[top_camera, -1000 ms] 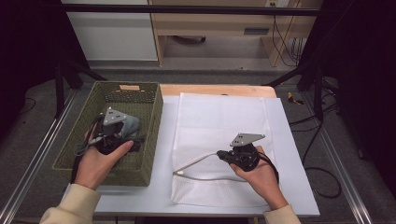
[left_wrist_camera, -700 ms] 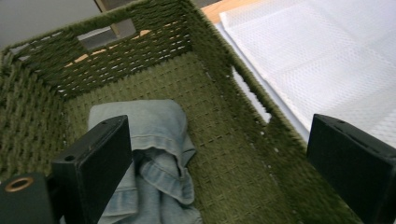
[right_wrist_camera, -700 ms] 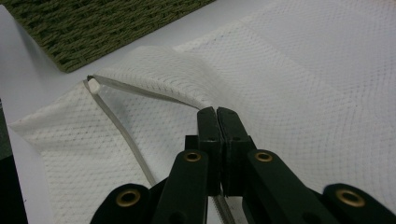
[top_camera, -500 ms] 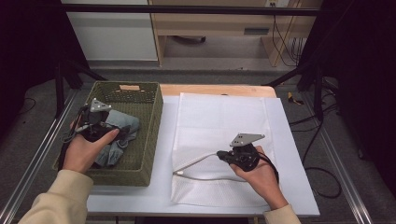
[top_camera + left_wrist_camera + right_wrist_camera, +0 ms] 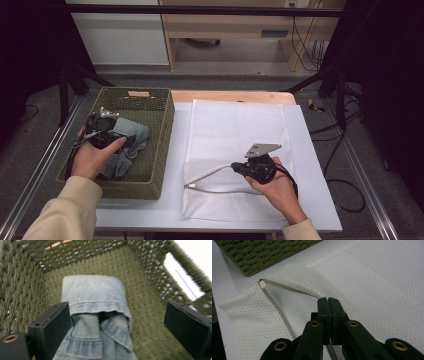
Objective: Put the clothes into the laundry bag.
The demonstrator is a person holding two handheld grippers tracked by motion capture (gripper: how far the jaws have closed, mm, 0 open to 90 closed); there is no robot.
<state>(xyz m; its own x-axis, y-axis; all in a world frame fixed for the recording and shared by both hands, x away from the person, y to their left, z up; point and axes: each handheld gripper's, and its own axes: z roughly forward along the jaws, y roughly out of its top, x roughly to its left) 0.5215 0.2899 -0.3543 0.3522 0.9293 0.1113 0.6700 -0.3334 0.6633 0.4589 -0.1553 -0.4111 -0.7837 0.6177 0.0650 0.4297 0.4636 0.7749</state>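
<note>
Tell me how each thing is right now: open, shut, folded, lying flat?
White mesh laundry bag: lying flat on the table, mouth edge lifted open.
Faded blue denim garment: folded, lying in the basket.
Green woven basket: upright, holding the denim.
Left gripper: open, jaws either side of the denim.
Right gripper: shut on the bag's edge.

A: What sort of place is this?
B: A lab or test room, I'd say: a white work table [image 5: 310, 165] edged with metal rails [image 5: 30, 180], ringed by black stands [image 5: 65, 85]
A: Anything else?
B: Loose cables [image 5: 300, 40] trail over the grey floor [image 5: 225, 80], a wall socket [image 5: 290, 4] sits at the top, and plain wooden furniture [image 5: 230, 25] lines the back wall
</note>
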